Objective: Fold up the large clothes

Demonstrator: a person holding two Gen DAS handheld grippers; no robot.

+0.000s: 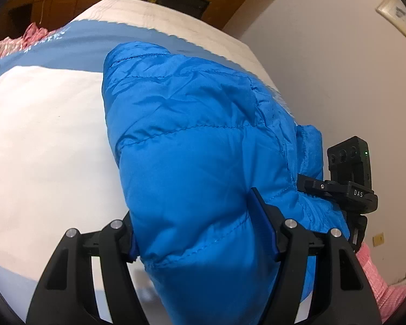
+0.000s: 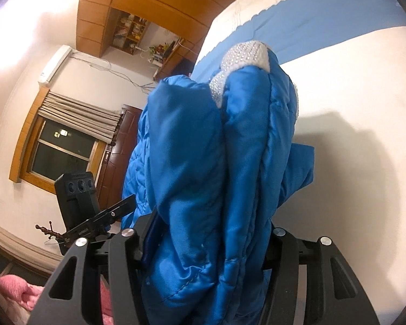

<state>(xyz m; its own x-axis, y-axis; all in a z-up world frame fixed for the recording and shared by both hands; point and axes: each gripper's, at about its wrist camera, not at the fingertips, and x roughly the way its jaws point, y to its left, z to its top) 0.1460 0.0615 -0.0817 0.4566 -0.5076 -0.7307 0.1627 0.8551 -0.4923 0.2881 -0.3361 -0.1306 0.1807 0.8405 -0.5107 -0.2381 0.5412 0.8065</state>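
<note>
A bright blue quilted puffer jacket (image 1: 197, 146) fills the middle of the left wrist view, bunched and lifted over the bed. My left gripper (image 1: 203, 233) is shut on a thick fold of it; the fabric hides most of both fingers. In the right wrist view the same jacket (image 2: 203, 178) hangs in thick folds, with a white sparkly trim (image 2: 243, 52) at its top. My right gripper (image 2: 208, 246) is shut on the jacket too, its fingertips buried in fabric. The right gripper's body (image 1: 349, 181) shows beside the jacket in the left wrist view.
The bed has a white sheet (image 1: 46, 140) with a blue band (image 1: 67, 51). A pink blanket (image 1: 376, 279) lies at the bed's edge. A plain wall (image 1: 324, 75) is on the right. A window (image 2: 59, 149), a dark door (image 2: 121, 146) and wooden cabinets (image 2: 138, 2) stand beyond the bed.
</note>
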